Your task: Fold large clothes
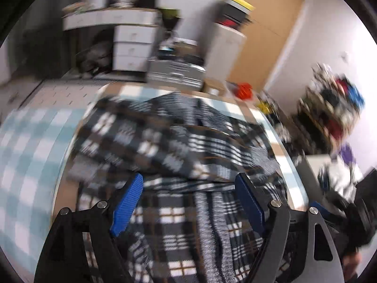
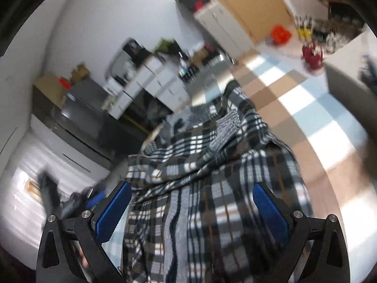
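Observation:
A large plaid garment point(image 1: 179, 141) in black, white and brown, with grey knit parts, lies rumpled on a table under a blue and tan checked cloth point(image 1: 30, 146). My left gripper point(image 1: 189, 176) hovers over the near part of it. Its blue pads point(image 1: 128, 202) stand wide apart and open, and the cloth lies below them, not pinched. In the right wrist view the same garment point(image 2: 212, 176) runs away from me. My right gripper point(image 2: 191, 185) is open over it too, its blue pads point(image 2: 271, 212) clear of the fabric. Both views are motion-blurred.
White drawer units point(image 1: 132, 44), a tall white cabinet point(image 1: 223, 47) with stacked things on top and a wooden door point(image 1: 271, 28) stand beyond the table. A cluttered shelf point(image 1: 334, 108) is at the right. The bare checked cloth point(image 2: 318, 118) spreads to the right of the garment.

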`<move>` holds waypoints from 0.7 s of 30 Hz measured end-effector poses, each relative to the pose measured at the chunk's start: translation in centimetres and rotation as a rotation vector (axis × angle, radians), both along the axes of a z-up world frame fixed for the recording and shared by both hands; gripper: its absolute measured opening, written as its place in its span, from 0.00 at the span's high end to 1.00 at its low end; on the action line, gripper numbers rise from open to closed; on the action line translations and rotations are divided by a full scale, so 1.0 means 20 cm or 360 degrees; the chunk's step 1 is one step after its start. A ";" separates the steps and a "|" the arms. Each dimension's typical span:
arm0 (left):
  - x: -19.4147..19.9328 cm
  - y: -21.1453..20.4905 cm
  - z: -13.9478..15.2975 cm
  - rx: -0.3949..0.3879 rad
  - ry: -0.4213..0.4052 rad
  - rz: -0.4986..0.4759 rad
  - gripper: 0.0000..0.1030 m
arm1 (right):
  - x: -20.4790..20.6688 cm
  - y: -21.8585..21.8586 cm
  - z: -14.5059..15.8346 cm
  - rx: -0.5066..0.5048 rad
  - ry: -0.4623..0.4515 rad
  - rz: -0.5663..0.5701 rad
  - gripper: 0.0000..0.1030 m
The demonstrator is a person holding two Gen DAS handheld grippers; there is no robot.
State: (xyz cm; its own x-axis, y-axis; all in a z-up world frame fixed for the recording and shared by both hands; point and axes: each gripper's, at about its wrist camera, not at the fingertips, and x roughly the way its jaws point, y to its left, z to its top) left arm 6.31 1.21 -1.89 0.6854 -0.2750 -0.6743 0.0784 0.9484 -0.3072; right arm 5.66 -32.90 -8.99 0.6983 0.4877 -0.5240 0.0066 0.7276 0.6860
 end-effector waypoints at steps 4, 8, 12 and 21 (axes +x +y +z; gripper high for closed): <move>-0.05 0.12 -0.06 -0.0148 0.0072 0.0154 0.25 | 0.39 -0.01 -0.04 -0.0011 0.0264 0.0032 0.00; -0.01 0.12 -0.12 -0.0115 0.0113 0.0176 0.25 | 0.68 0.03 -0.04 -0.0191 0.0396 0.0160 0.00; 0.01 0.17 -0.13 -0.0026 0.0130 0.0186 0.25 | 0.85 0.16 -0.02 -0.0645 0.0380 0.0274 0.08; -0.01 0.18 -0.13 0.0058 0.0110 0.0077 0.25 | 1.06 0.54 -0.20 -0.1407 0.0344 0.0854 0.34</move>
State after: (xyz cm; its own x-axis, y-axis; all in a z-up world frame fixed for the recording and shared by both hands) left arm 6.20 4.80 -4.49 0.6486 -0.2175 -0.7294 0.0122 0.9612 -0.2758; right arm 26.85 -22.05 -13.06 0.3539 0.0892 -0.9310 -0.4053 0.9117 -0.0667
